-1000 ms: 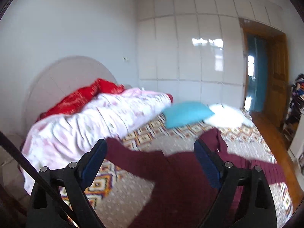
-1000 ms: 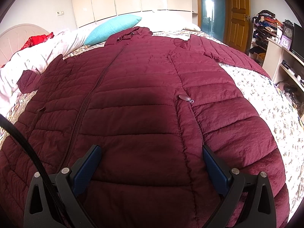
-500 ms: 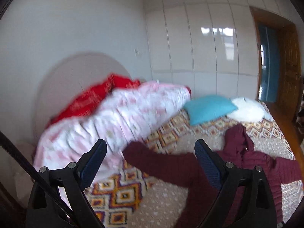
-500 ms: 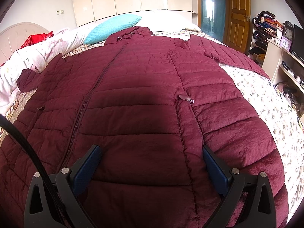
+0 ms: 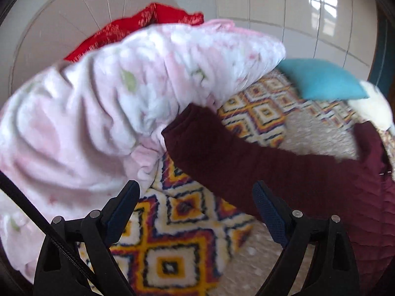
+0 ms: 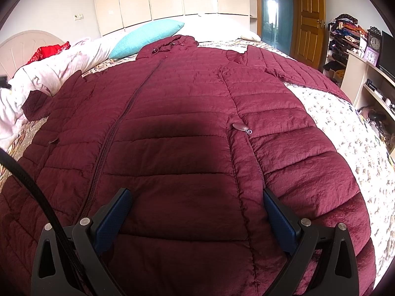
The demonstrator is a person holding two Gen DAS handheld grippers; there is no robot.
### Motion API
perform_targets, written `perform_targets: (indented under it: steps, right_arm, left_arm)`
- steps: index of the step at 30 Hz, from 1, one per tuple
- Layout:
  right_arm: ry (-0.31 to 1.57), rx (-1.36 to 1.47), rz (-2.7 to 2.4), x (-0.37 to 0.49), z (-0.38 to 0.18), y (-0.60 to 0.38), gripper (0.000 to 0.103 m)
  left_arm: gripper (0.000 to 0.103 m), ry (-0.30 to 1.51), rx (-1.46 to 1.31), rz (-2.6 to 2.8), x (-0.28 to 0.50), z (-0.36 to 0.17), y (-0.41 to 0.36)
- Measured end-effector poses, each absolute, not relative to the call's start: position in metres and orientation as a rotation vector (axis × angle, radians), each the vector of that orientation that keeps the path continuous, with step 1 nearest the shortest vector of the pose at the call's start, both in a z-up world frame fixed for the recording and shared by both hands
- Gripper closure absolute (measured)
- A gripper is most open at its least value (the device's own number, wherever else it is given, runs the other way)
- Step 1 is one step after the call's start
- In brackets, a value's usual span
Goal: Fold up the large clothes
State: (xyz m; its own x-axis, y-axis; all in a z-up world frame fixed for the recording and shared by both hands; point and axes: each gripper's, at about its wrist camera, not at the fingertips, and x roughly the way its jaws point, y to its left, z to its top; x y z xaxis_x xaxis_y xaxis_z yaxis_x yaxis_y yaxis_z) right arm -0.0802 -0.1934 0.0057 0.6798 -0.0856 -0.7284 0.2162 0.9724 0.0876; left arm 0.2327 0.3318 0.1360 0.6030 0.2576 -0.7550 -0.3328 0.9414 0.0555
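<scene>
The left gripper (image 5: 195, 197), jaws wide, closing and empty, hung nearer the maroon coat's sleeve (image 5: 222, 153), which lay ahead-right, cuff toward the bed's headboard edge.

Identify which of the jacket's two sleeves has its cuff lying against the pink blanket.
The sleeve on the blanket's side; the other sleeve stretches towards the wooden door.

The bed (image 6: 345, 128) carries a maroon coat (image 6: 185, 135), teal pillow (image 6: 148, 37) and seemingly a pink blanket (image 5: 98, 111).
</scene>
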Motion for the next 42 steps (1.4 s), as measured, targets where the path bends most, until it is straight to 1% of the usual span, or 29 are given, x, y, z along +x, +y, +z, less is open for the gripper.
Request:
perform_targets:
  steps: [7, 11, 13, 15, 16, 17, 18, 23, 26, 31, 34, 38, 42]
  right_arm:
    - [0.823, 0.137, -0.196, -0.076, 0.005, -0.188, 0.0]
    - [0.828, 0.125, -0.207, -0.074, 0.004, -0.187, 0.0]
    - [0.831, 0.119, -0.212, -0.074, 0.004, -0.187, 0.0]
    - [0.832, 0.113, -0.217, -0.073, 0.004, -0.187, 0.0]
    - [0.832, 0.111, -0.219, -0.073, 0.004, -0.187, 0.0]
    - [0.832, 0.11, -0.22, -0.072, 0.004, -0.187, 0.0]
    - [0.833, 0.109, -0.221, -0.071, 0.004, -0.187, 0.0]
    - [0.832, 0.109, -0.221, -0.071, 0.004, -0.186, 0.0]
    - [0.83, 0.112, -0.22, -0.071, 0.004, -0.186, 0.0]
    - [0.824, 0.12, -0.214, -0.072, 0.004, -0.188, 0.0]
    - [0.82, 0.129, -0.208, -0.073, 0.005, -0.189, 0.0]
    - [0.813, 0.146, -0.195, -0.076, 0.005, -0.193, 0.0]
    - [0.811, 0.161, -0.183, -0.077, 0.005, -0.196, 0.0]
  left_arm:
    - [0.015, 0.938, -0.243, 0.381, 0.29, 0.055, 0.377]
    - [0.024, 0.972, -0.295, 0.351, 0.312, 0.025, 0.384]
    - [0.034, 0.984, -0.33, 0.332, 0.321, 0.015, 0.383]
    - [0.057, 0.994, -0.35, 0.329, 0.329, 0.009, 0.38]
    - [0.066, 0.985, -0.335, 0.359, 0.331, 0.01, 0.378]
    - [0.092, 0.982, -0.328, 0.373, 0.332, 0.012, 0.376]
    - [0.094, 0.991, -0.332, 0.371, 0.334, 0.016, 0.373]
    - [0.096, 0.908, -0.225, 0.386, 0.317, 0.062, 0.344]
    - [0.096, 0.822, -0.143, 0.331, 0.299, 0.109, 0.306]
    - [0.097, 0.693, -0.066, 0.113, 0.258, 0.191, 0.212]
    - [0.097, 0.656, -0.047, -0.051, 0.231, 0.222, 0.141]
    - [0.097, 0.67, 0.006, -0.23, 0.203, 0.223, 0.042]
    - [0.096, 0.771, 0.017, -0.403, 0.184, 0.188, -0.051]
